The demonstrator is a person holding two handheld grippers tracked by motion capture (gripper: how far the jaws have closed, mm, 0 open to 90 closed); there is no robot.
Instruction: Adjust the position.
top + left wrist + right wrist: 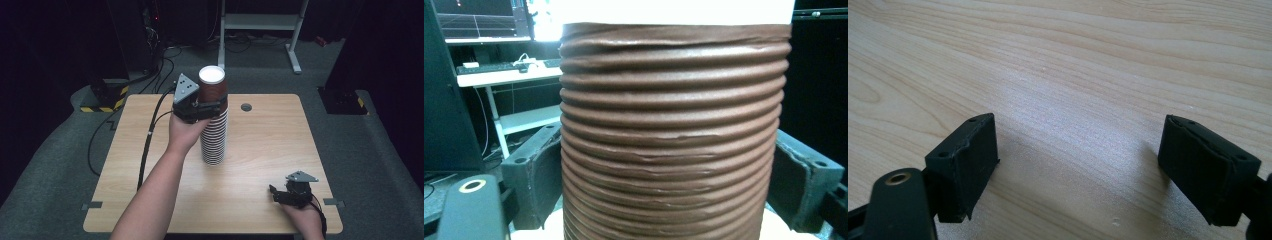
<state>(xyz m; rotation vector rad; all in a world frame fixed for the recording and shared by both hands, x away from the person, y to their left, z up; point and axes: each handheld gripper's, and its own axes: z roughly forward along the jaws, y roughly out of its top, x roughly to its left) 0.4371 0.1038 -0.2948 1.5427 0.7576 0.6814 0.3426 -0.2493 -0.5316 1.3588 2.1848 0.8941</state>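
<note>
A tall stack of brown cups (214,131) stands in the middle of the wooden table (260,150); the left gripper (200,107) squeezes the top cup (671,130) from both sides, high on the stack; the right gripper (280,192) rests low by the table's near right edge, well apart from the cups, its jaws wide and holding nothing.

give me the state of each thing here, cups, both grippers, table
top cup: upright, brown ribbed sleeve, gripped on both sides
cup stack: upright on the table, nested
left gripper: shut on the top cup
right gripper: open, nothing between the jaws, low over the table
table: bare light wood
</note>
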